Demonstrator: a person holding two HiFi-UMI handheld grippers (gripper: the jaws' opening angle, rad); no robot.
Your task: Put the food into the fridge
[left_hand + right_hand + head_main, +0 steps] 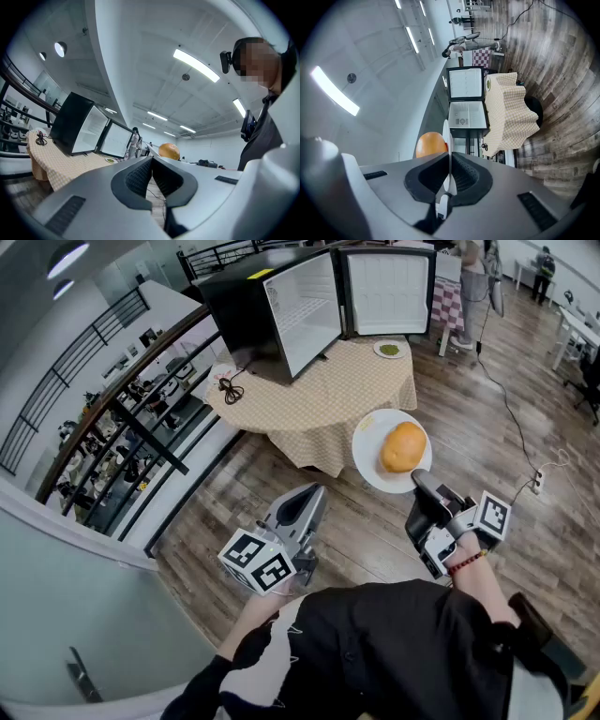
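1. Gripping a stiff plate [367, 452] by its rim, the right gripper [420, 481] carries a bun [403, 447], well short of the open fridge [251, 307].
2. Left gripper [310, 497] closed, empty; bun looks light, liable to roll.

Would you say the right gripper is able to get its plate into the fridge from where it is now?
Probably yes, after a step closer. The right gripper is shut on the plate, the door of the fridge hangs wide open, and only floor and the table edge lie between.
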